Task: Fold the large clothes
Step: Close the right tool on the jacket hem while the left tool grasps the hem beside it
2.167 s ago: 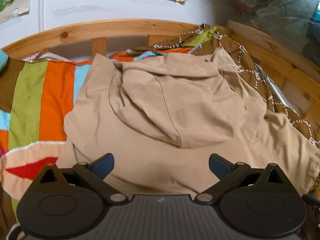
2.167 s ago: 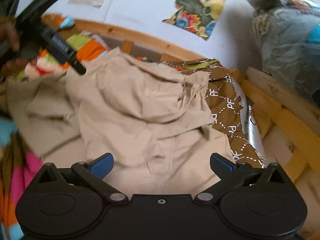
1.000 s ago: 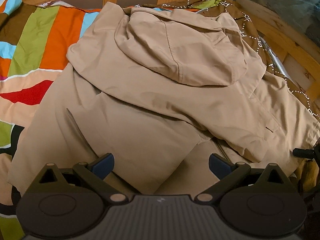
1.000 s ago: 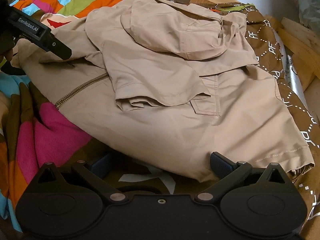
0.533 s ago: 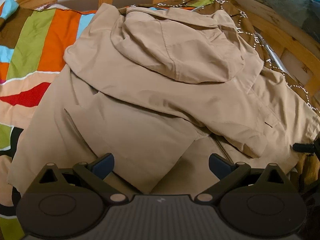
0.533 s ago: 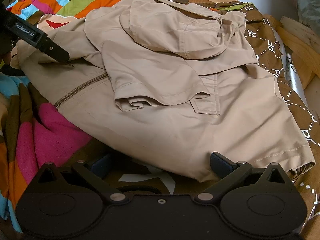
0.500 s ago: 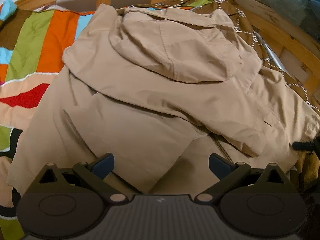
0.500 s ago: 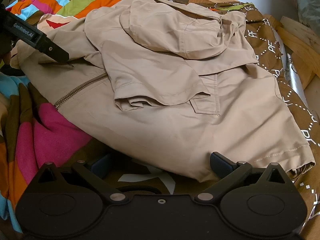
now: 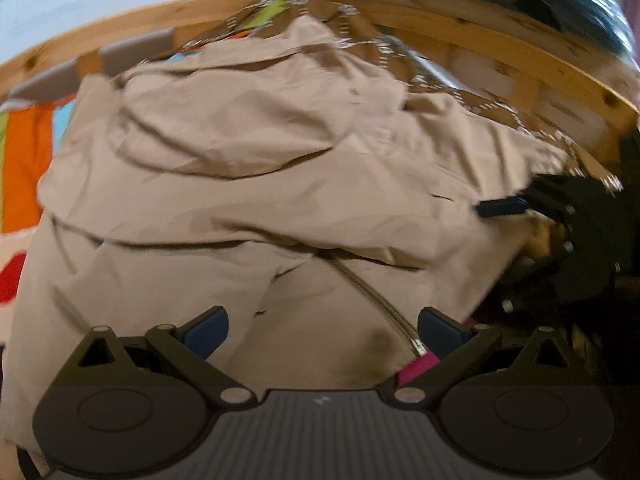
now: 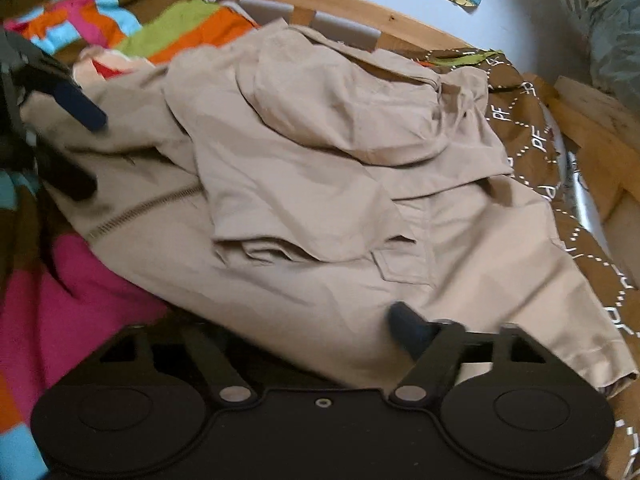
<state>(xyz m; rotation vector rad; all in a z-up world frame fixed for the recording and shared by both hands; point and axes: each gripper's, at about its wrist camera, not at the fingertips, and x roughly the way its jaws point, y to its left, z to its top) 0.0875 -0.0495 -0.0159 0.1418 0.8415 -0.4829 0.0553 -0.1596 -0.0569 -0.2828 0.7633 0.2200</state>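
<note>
jacket (image 10: 320, 184): beige, half folded on the bed (image 10: 80, 292)
left gripper (image 9: 322, 326): jaws apart, nothing held
right gripper (image 10: 320, 332): can't tell, near hem
tip: pinch both hem corners evenly, fold towards hood

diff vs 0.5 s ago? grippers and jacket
The right hand-held gripper has slid its fingers around the bottom hem of the beige jacket, one finger now hidden under the cloth. The left hand-held gripper swung right, open above the zipper. The jacket's folded hood and sleeves lie as before.
</note>
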